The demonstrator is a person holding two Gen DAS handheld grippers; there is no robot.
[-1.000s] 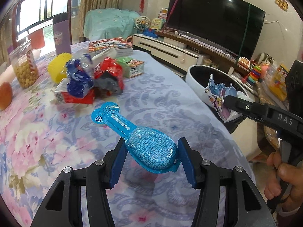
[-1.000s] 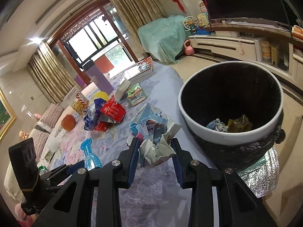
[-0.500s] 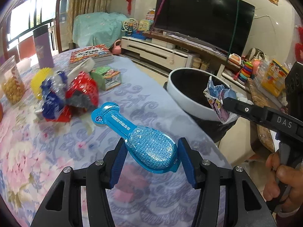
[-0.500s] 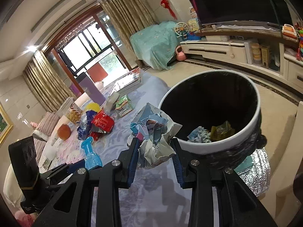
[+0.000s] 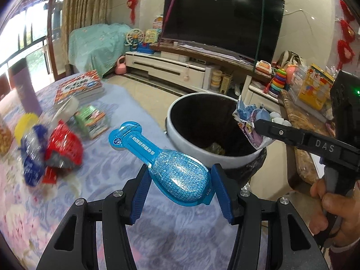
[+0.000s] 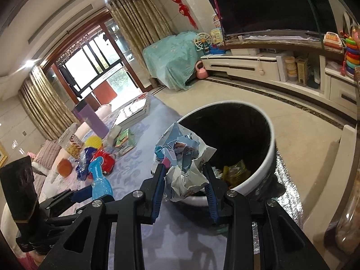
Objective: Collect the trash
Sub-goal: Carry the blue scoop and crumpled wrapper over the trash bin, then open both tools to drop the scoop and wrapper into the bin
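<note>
My left gripper is shut on a blue plastic blister pack, held above the table near the bin; it also shows in the right wrist view. My right gripper is shut on a crumpled white and blue wrapper, held over the near rim of the white trash bin. The wrapper and bin also show in the left wrist view. The bin has a black liner and some trash at its bottom.
A pile of red and blue wrappers lies on the floral tablecloth, with a green box, a yellow ball, books and a snack jar. A TV stand lies beyond.
Both grippers have moved toward the bin with their loads. The wrapper now hangs over the bin's rim, and the wrapper pile has slid left in the left wrist view.
</note>
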